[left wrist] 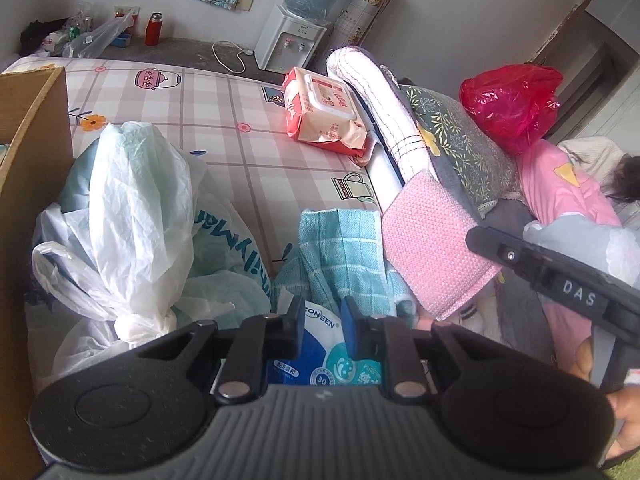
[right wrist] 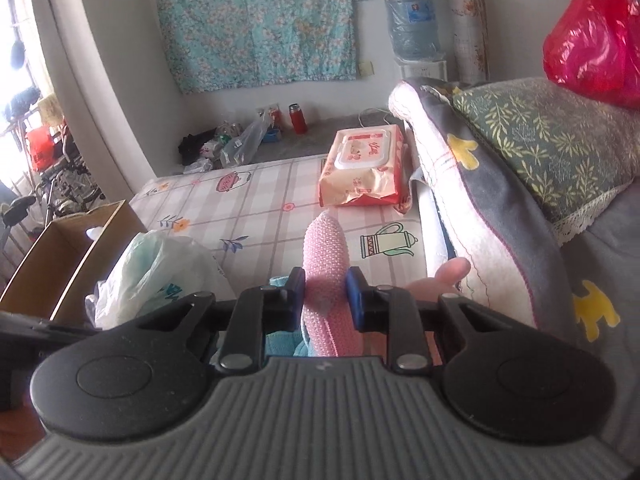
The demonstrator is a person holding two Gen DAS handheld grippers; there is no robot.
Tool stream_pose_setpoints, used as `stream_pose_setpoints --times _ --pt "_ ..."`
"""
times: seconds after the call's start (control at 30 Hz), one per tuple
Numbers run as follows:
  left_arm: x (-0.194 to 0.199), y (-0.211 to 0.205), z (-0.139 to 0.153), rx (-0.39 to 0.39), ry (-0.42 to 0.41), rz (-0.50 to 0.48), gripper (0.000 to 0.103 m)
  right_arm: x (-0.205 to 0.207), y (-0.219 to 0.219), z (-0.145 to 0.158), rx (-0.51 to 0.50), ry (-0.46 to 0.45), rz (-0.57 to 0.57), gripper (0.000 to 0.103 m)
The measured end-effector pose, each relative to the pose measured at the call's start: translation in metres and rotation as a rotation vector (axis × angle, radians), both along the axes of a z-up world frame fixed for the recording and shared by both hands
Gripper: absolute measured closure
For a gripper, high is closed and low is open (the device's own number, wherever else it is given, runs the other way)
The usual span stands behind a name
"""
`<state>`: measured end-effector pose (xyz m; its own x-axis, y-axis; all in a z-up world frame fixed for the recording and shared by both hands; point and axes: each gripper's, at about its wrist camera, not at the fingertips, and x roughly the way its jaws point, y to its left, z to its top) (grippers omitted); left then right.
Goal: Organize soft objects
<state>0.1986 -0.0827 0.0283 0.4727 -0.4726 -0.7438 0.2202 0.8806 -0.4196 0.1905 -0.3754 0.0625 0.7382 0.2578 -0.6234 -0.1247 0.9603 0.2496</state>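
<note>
Mattress (left wrist: 240, 128): flat, plaid cover printed with teapots. White plastic bag (left wrist: 132, 216): crinkled, knotted, beside cardboard box (left wrist: 32, 128). Pink cloth (right wrist: 326, 264): knobbly knit, folded thick, long axis running away from the right wrist camera, clamped in right gripper (right wrist: 325, 294). Blue-white wipes pack (left wrist: 320, 356): glossy, soft, pinched by left gripper (left wrist: 322, 326) over teal checked towel (left wrist: 344, 248).

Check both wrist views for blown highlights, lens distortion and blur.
Left wrist: even soft light, strong fisheye bend, dark vignette in the top corners, wipes pack sharp. Right wrist: window at left blown out, wall edge bowed by the lens, pink cloth between the fingers slightly soft.
</note>
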Motion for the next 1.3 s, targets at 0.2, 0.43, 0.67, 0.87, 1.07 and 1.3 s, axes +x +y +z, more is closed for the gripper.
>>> stream_pose_setpoints --times 0.2,0.43,0.67,0.87,1.07,1.3 --pt "-0.015 0.014 0.003 -0.043 0.006 -0.002 0.083 -0.039 0.045 0.006 -0.167 -0.019 0.115 0.081" --pt "-0.027 0.024 0.000 -0.064 0.020 -0.011 0.082 -0.057 0.081 -0.026 -0.071 0.086 0.224 0.081" --pt "-0.033 0.022 -0.004 -0.043 0.010 -0.034 0.081 -0.060 0.073 -0.043 0.096 0.171 0.241 0.080" --pt "-0.022 0.009 0.000 -0.053 -0.002 -0.025 0.064 -0.051 0.017 -0.026 0.304 0.141 0.134 0.071" --pt "-0.001 -0.022 0.000 -0.009 -0.017 -0.026 0.061 -0.018 -0.020 -0.043 0.439 0.200 -0.002 0.064" --pt "0.013 -0.047 -0.022 0.111 0.007 -0.051 0.065 0.009 -0.022 -0.083 0.505 0.335 -0.063 0.061"
